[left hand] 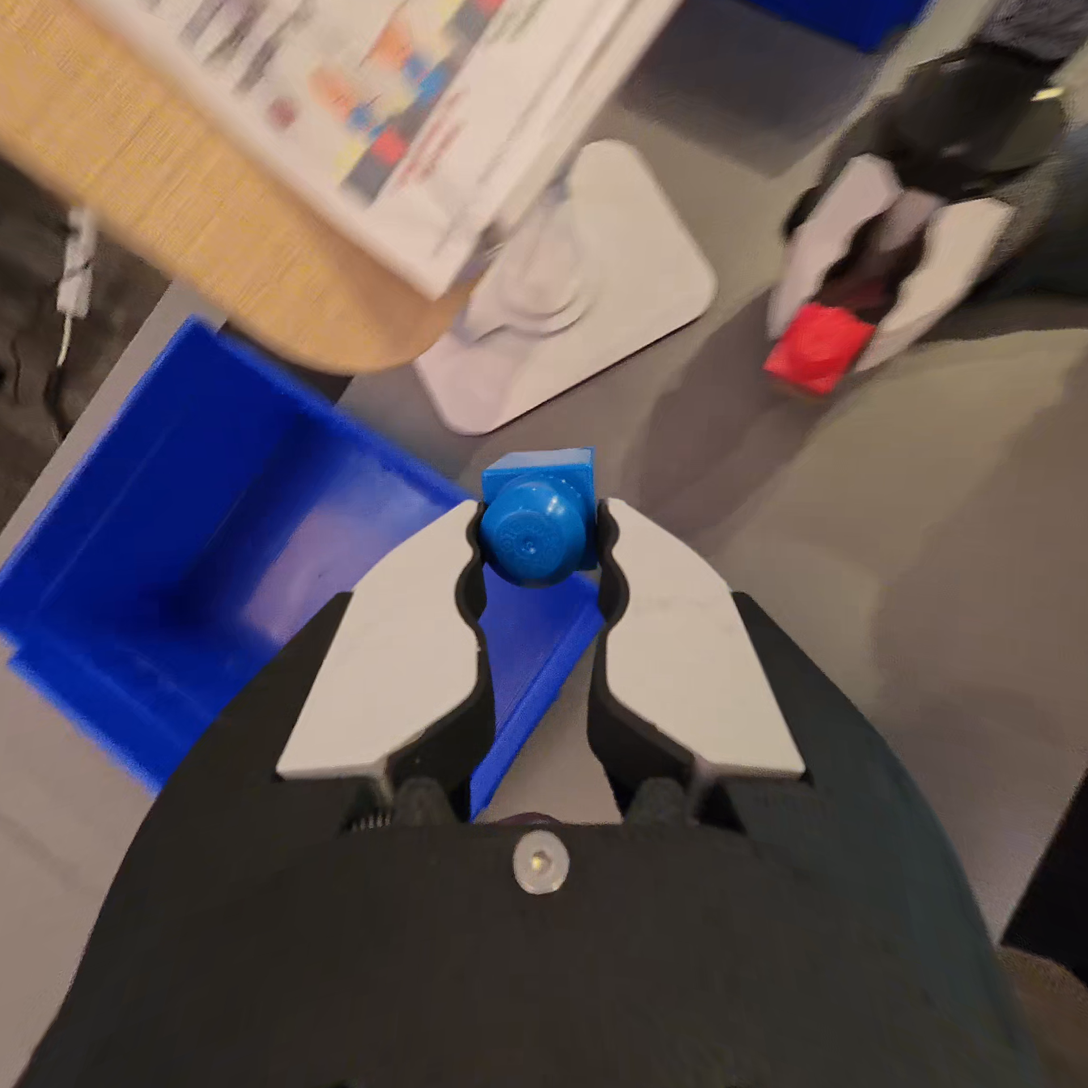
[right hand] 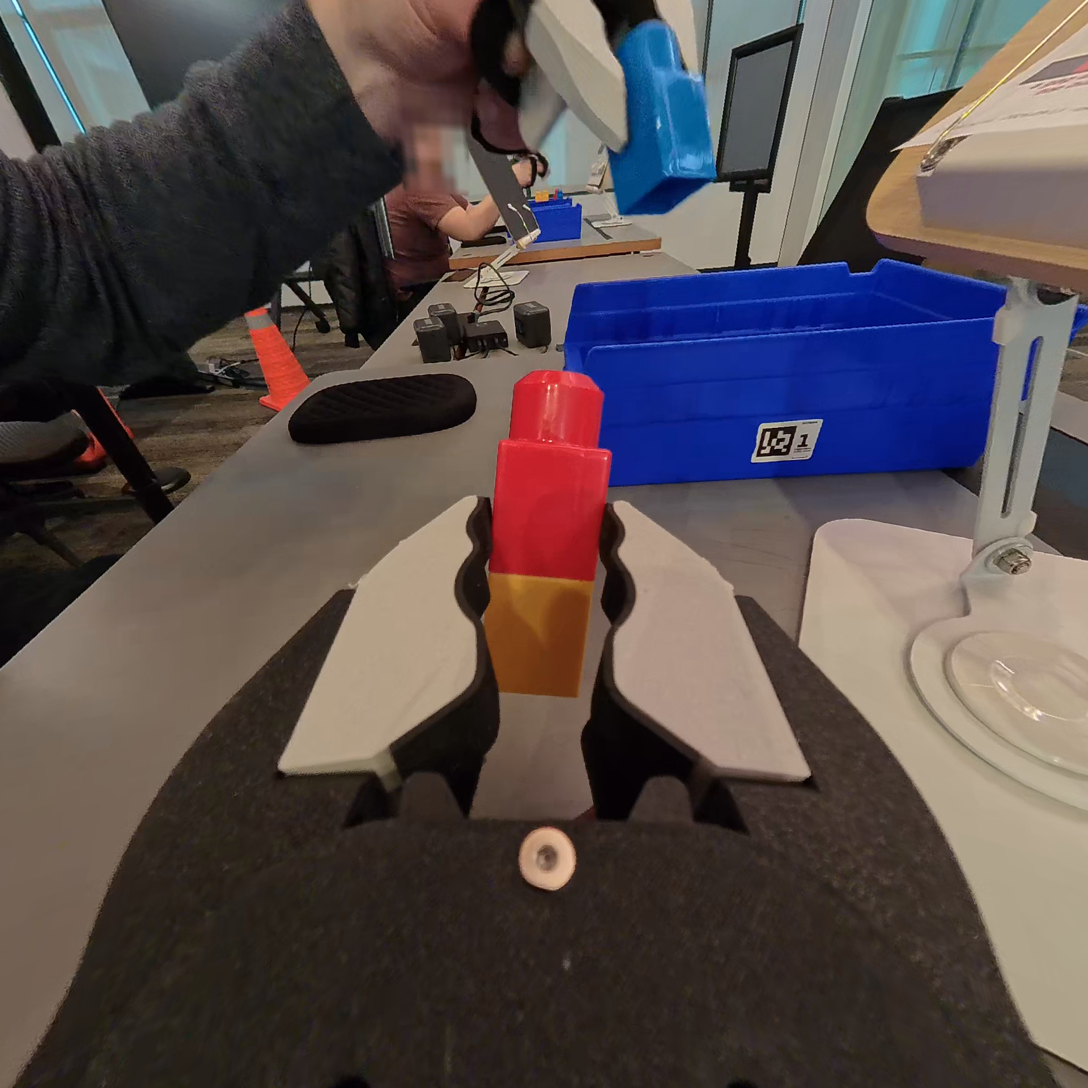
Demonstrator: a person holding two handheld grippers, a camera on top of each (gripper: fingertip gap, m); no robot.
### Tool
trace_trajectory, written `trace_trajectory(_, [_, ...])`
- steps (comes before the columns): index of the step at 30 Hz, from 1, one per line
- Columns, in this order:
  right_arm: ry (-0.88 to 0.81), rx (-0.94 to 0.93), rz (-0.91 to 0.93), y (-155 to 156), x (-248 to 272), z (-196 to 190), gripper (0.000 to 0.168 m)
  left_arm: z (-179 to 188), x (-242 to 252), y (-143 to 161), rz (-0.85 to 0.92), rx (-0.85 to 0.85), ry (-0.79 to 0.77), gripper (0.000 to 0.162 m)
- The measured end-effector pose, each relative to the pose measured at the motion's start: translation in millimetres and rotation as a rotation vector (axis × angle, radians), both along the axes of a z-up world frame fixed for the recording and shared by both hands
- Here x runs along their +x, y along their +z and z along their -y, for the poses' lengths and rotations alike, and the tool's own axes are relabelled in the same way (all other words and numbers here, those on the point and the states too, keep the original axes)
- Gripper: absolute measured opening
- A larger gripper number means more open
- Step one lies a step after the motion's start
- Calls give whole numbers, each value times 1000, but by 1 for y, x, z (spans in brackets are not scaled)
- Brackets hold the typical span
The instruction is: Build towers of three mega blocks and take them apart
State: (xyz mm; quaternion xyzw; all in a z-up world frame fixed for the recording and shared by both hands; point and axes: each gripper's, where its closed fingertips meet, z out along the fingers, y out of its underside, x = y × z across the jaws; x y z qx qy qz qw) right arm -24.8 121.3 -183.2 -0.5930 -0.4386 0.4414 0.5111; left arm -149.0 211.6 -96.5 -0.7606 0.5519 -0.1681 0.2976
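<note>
My right claw [right hand: 546, 547] is clamped on a two-block stack standing on the grey table [right hand: 247, 565]: the red block [right hand: 550, 506] sits between my fingertips with its round stud rising above them, and the orange block [right hand: 538, 633] under it sits lower down between the finger pads, its foot on the tabletop. My left claw [left hand: 538, 533] is closed on the blue block [left hand: 533, 530], pinching it at the very tips with the stud turned back toward the camera; seen from my right side, that block hangs high above the red stud and a little beyond it, tilted rather than square. So I judge the third block is about to go on or has just come off; the frames alone don't settle which. If I am building, the next move needs the blue block levelled, its hollow underside brought straight over the red stud, then pressed down while my right claw braces the stack. If I am dismantling, it belongs in the blue bin [right hand: 783, 377], which lies just ahead of my right claw, to its right, and just left of my left fingers.
</note>
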Motion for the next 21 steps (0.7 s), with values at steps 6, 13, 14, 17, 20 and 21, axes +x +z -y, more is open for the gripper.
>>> trace_trajectory(6, [15,14,10,-1,-1,3,35,65,77,-6,-14,-19,-268,34])
trace_trajectory(13, [33,10,-2,0,-1,5,35,79,101,-33,-96,-45,-422,34])
trace_trajectory(14, [34,10,-2,0,-1,5,35,81,102,-35,-92,-60,-434,34])
trace_trajectory(17, [36,17,5,0,-1,6,35,83,105,-39,-84,-84,-455,34])
trace_trajectory(20, [36,19,5,0,-1,6,35,85,107,-46,-84,-96,-466,34])
trace_trajectory(21, [35,18,8,-1,-1,6,35,86,109,-49,-80,-106,-468,34])
